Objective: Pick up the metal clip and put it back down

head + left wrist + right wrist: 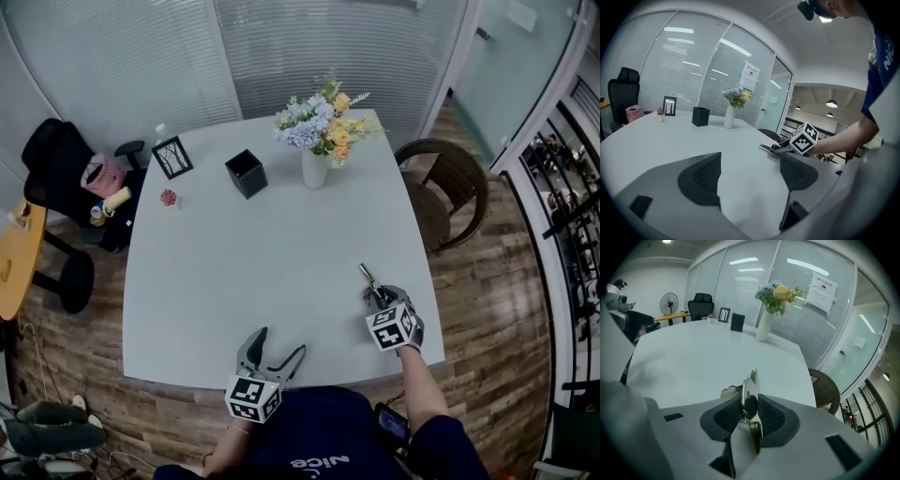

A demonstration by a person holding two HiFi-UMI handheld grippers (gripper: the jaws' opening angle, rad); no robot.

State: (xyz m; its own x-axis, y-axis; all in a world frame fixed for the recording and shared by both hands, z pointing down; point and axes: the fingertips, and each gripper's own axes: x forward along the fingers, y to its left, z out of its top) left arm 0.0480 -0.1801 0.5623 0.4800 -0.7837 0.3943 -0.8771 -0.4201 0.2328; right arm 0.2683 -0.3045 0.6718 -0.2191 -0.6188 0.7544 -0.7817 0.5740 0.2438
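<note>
My right gripper (749,412) is shut on the metal clip (750,389), whose silver tip sticks out past the pads over the white table (708,357). In the head view the clip (369,278) points up and left from the right gripper (378,296) near the table's right front part. The left gripper view shows that clip (769,148) low over the tabletop, held by the right gripper with its marker cube. My left gripper (277,349) stands open with nothing between its jaws at the table's front edge, left of the right one.
A white vase of flowers (317,141), a black square cup (246,173), a small picture frame (172,157) and a tiny potted plant (169,198) stand at the far side of the table (272,253). A wicker chair (450,192) is at the right, a black office chair (66,178) at the left.
</note>
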